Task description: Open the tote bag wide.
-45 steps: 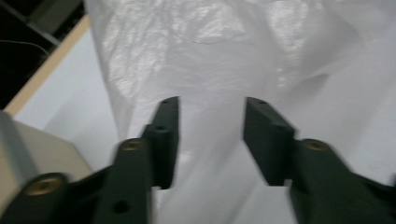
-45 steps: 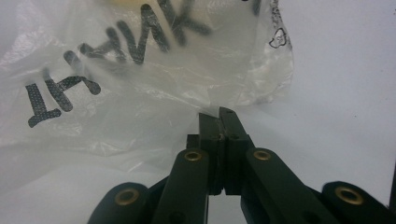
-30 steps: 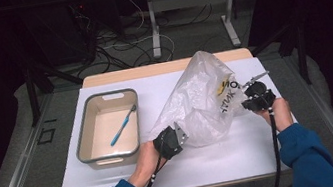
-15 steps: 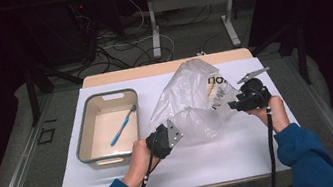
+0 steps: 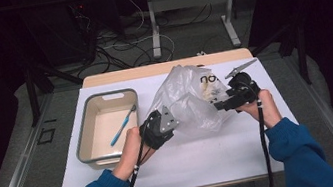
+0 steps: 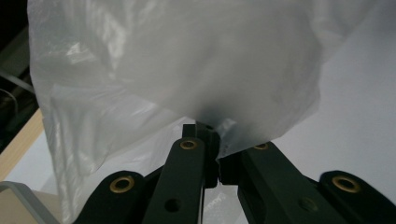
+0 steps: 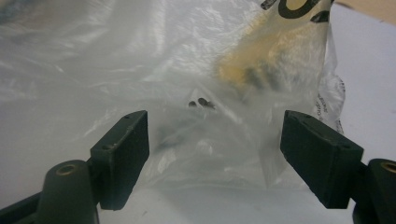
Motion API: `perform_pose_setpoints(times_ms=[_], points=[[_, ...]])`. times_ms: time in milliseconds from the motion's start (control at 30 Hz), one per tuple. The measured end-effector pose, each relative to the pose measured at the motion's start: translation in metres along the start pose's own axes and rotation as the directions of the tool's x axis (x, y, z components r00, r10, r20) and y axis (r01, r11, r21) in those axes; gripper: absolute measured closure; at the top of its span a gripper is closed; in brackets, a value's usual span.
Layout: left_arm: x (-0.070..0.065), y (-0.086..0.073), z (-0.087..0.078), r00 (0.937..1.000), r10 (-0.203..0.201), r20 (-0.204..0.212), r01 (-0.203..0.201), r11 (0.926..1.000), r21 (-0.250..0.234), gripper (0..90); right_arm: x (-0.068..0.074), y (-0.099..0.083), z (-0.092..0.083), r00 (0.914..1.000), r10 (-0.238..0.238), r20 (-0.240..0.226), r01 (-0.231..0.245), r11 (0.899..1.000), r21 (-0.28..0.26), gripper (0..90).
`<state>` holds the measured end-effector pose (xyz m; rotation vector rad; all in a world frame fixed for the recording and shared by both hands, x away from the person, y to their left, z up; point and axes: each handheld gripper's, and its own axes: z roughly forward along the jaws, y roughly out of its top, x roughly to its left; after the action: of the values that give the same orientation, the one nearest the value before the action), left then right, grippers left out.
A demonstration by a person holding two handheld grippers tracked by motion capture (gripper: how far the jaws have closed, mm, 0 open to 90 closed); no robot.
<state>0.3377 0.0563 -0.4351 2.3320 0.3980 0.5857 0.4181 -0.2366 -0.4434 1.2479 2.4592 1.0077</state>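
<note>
— Both hands have come up since a second ago, and the plastic bag (image 5: 191, 100) has lifted with them: it lay slumped against the tabletop (image 5: 214, 151) then, and now it hangs puffed between the two tools.

— Who has hold of it?

— Only the left hand-held gripper (image 5: 164, 119). In the left gripper view its jaws are pressed together on a pinch of the film (image 6: 219, 135), with the rest of the bag billowing above them. In the high view it sits at the bag's 8 o'clock corner.

— And the right hand-held gripper (image 5: 218, 105)?

— At the bag's 3 o'clock side. Its jaws have just been opening; in the right gripper view the two pads stand well apart, the crumpled film (image 7: 210, 140) lies between them, and neither pad presses on it.

— Anything inside the bag?

— Something yellowish (image 7: 261, 60) shows through the film near the black print, too blurred to name.

— Where is it all on the tabletop?

— The bag hangs over the middle of the white sheet. At 9 o'clock from it stands a grey tray (image 5: 85, 136) with a blue toothbrush (image 5: 122, 126) lying in it, apart from both hands.
</note>
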Motion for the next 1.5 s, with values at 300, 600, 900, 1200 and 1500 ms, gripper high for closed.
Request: perform_pose_setpoints(times_ms=[300, 600, 900, 1200, 1500], points=[[0.038, 0.011, -0.011, 0.9974, -0.056, 0.045, 0.051, 0.9943, 0.093, 89.9, 0.008, 0.007, 0.021, 0.9947, -0.068, 0.078, 0.064, 0.996, 0.055, 90.0], [0.062, 0.025, -0.048, 0.9996, -0.024, -0.014, 0.026, 0.992, 0.124, 89.9, -0.007, 0.025, -0.053, 0.961, -0.077, 0.266, 0.086, 0.996, -0.023, 90.0], [0.044, 0.011, 0.024, 0.9991, -0.041, 0.01, 0.037, 0.9686, 0.246, 89.5, -0.036, -0.001, 0.007, 0.9205, -0.08, 0.383, 0.022, 0.988, 0.152, 90.0], [0.003, -0.018, 0.072, 0.9984, -0.053, 0.02, 0.045, 0.9569, 0.287, 68.6, -0.067, -0.047, 0.06, 0.945, -0.017, 0.327, -0.073, 0.963, 0.26, 90.0], [-0.012, -0.015, 0.06, 0.9987, -0.029, -0.041, 0.037, 0.9772, 0.209, 32.2, -0.049, -0.037, 0.04, 0.9598, -0.087, 0.267, -0.004, 0.946, 0.325, 72.1]])
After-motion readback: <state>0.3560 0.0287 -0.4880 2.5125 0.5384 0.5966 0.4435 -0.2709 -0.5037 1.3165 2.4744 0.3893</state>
